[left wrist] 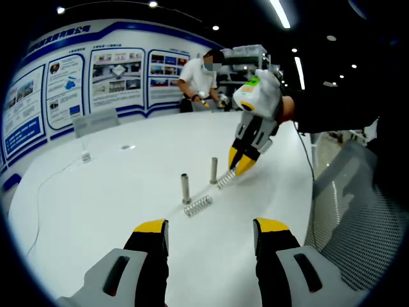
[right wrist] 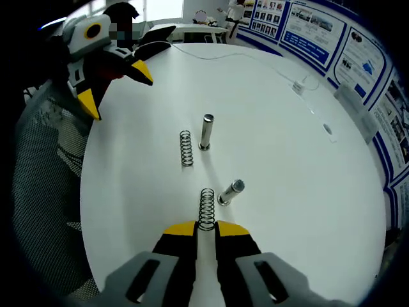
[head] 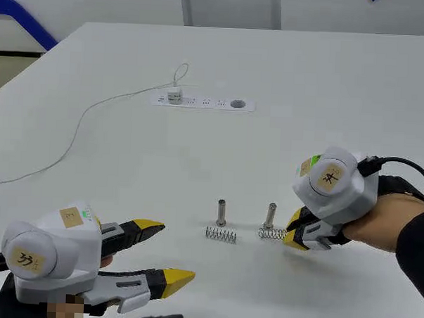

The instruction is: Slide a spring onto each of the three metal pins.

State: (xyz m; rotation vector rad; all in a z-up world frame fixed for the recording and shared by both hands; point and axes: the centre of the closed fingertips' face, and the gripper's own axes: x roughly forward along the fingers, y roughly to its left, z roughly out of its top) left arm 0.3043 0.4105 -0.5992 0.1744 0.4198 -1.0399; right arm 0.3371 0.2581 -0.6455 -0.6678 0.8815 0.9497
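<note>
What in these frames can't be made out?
- Near end of the held spring, right gripper view: hidden between the jaws of the right gripper.
- Text on the wall posters, left gripper view: too small to read.
- Far end of the cable, head view: cut off by the left edge.

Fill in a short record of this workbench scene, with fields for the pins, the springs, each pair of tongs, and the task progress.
Pins: two in view, left pin and right pin, both upright and bare.
Springs: left spring lies flat in front of the left pin; right spring lies at the right pin's foot.
Left tongs: open, holding nothing, off to the side of the pins.
Right tongs: shut on one end of the right spring.
Progress: no spring on a pin yet.
Other: power strip farther back.
</note>
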